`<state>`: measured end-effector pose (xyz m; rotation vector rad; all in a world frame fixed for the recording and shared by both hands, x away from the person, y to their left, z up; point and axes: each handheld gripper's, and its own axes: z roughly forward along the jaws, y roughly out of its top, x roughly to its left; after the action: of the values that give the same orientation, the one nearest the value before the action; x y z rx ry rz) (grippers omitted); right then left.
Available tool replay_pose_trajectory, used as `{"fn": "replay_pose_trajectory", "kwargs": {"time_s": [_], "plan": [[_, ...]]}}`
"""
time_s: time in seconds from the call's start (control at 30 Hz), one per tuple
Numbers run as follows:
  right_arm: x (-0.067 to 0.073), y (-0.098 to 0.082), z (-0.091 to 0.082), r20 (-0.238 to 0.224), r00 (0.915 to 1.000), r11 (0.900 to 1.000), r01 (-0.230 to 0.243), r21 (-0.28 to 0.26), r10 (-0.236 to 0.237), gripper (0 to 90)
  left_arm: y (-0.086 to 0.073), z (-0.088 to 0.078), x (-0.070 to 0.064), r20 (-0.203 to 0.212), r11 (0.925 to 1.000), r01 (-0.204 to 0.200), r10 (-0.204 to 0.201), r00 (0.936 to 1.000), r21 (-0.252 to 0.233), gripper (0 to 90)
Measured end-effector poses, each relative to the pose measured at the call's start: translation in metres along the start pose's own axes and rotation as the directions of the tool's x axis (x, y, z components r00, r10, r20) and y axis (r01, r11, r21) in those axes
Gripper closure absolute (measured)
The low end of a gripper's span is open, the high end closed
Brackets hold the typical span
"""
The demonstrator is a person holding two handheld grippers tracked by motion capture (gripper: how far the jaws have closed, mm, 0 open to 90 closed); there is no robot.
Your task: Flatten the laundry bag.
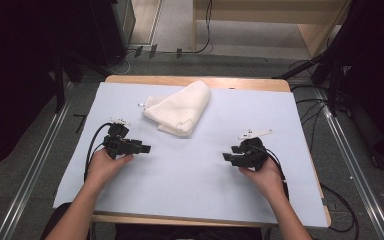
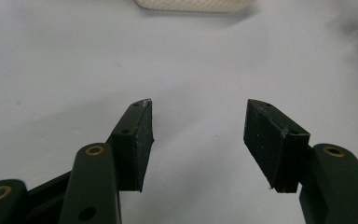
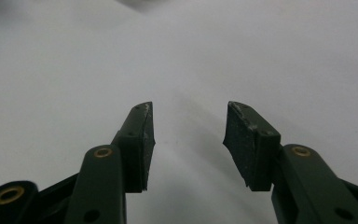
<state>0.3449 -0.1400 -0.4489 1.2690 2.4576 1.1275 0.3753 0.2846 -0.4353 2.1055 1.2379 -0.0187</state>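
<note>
- White folded cloth point(image 1: 178, 114) lies far-centre on the table point(image 1: 195, 170) — beyond and between left gripper point(image 1: 145, 148) and right gripper point(image 1: 226, 157).
- Left gripper view: jaws apart, cloth edge ahead.
- Right gripper view: jaws apart, nothing between.

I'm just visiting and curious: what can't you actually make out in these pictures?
- White folded cloth: left gripper view cuts it off at the top edge.
- Its small tag: too small to read in the high view.
- Its underside: hidden against the table sheet.
</note>
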Motion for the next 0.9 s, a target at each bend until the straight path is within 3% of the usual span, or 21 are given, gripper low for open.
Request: {"fn": "replay_pose_trajectory", "kwargs": {"time_s": [0.17, 0.9], "plan": [[-0.0018, -0.0023, 0.0013, -0.021, 0.9991, 0.999, -0.035, 0.015, 0.036, 54.0, 0.0008, -0.0024, 0.0011, 0.007, 0.9993, -0.02, 0.02, 0.9998, -0.032, 39.8], [-0.0001, -0.0017, 0.0022, -0.039, 0.999, 0.999, -0.021, 0.036, 0.022, 52.2, -0.001, -0.004, 0.0017, 0.008, 0.999, -0.017, 0.017, 0.9998, -0.04, 37.4]]}}
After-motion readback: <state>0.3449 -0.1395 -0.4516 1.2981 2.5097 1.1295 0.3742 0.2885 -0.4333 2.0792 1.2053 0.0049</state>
